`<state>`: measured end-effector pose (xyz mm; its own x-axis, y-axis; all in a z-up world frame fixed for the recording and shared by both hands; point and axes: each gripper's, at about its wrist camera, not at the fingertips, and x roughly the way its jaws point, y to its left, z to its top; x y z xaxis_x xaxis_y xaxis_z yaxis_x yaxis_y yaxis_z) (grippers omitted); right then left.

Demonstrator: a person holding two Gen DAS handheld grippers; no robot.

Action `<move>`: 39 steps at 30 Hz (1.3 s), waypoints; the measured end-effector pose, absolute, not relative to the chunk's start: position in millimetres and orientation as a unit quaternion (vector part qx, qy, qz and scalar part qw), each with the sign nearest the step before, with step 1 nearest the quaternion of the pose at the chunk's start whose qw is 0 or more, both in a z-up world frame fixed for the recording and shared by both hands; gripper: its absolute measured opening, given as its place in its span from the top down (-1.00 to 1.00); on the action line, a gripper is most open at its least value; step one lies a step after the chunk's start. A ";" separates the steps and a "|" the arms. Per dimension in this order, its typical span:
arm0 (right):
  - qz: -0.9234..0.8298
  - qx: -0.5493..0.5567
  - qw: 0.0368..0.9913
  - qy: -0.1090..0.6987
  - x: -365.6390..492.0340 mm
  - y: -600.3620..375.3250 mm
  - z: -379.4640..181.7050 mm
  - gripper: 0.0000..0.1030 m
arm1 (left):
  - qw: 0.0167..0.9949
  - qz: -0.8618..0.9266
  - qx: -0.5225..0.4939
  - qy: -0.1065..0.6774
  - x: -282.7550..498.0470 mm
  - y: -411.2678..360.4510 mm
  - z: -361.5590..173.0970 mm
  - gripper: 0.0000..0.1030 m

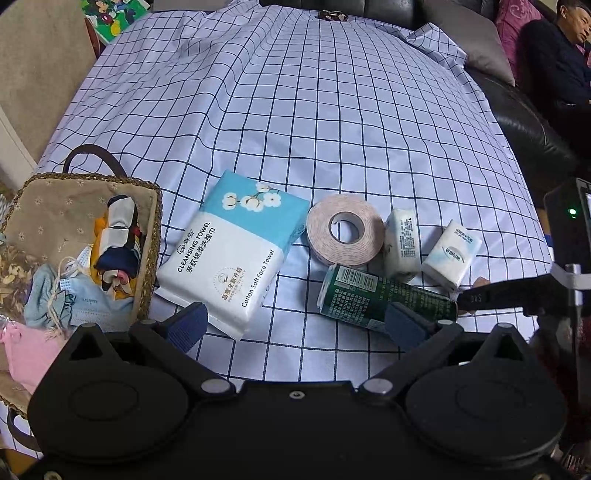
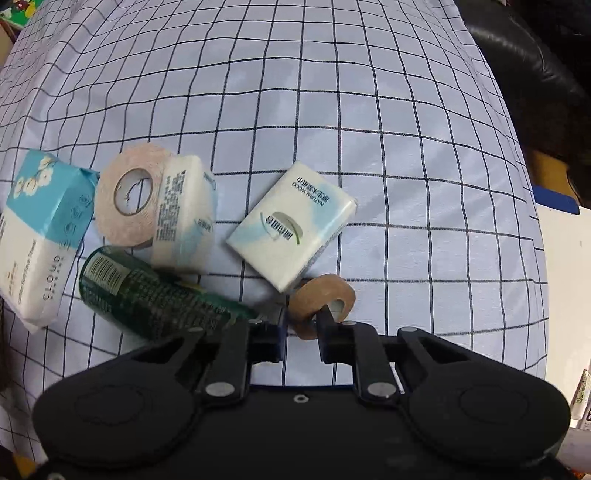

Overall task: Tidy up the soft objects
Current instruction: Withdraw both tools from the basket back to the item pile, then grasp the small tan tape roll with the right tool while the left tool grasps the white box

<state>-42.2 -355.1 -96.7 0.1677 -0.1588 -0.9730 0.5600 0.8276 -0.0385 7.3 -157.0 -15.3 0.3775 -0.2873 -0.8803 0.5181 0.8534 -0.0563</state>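
Observation:
A woven basket [image 1: 151,236] at the left holds face masks and a scarf. A cleansing towel pack [image 1: 229,254] lies beside it, also in the right wrist view [image 2: 40,236]. A pink tape roll [image 1: 345,229] [image 2: 129,199], two tissue packs [image 1: 402,243] [image 1: 452,254] [image 2: 184,214] [image 2: 291,225] and a green can [image 1: 384,299] [image 2: 155,299] lie on the checked cloth. My left gripper [image 1: 295,325] is open and empty above the cloth. My right gripper [image 2: 301,325] is shut on a small tan tape roll [image 2: 321,299].
The checked cloth [image 1: 314,110] covers the table. A black sofa [image 1: 524,129] runs along the right, with a seated person [image 1: 557,44] at the far right. A small dark object [image 1: 332,15] lies at the far edge. A pink pouch [image 1: 29,354] sits below the basket.

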 end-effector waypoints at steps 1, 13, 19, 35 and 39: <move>-0.241 0.164 0.746 0.598 -44.0 -353.3 -94.7 0.68 | 0.822 -0.245 0.115 0.501 7.2 -156.9 -15.4 -0.92; -0.205 0.139 0.754 0.608 -74.9 -315.6 -70.1 0.68 | 0.821 -0.235 0.111 0.508 10.2 -151.4 -17.7 -0.92; -0.137 0.155 0.751 0.627 -86.6 -277.1 -69.4 0.67 | 0.822 -0.237 0.104 0.508 10.4 -148.4 -15.4 -0.92; -0.028 0.162 0.749 0.642 -67.0 -224.1 -83.6 0.67 | 0.824 -0.219 0.113 0.510 25.2 -151.5 -19.6 -0.92; -0.023 0.158 0.748 0.644 -76.3 -228.7 -88.0 0.67 | 0.812 -0.232 0.135 0.518 38.0 -176.1 -26.9 -0.92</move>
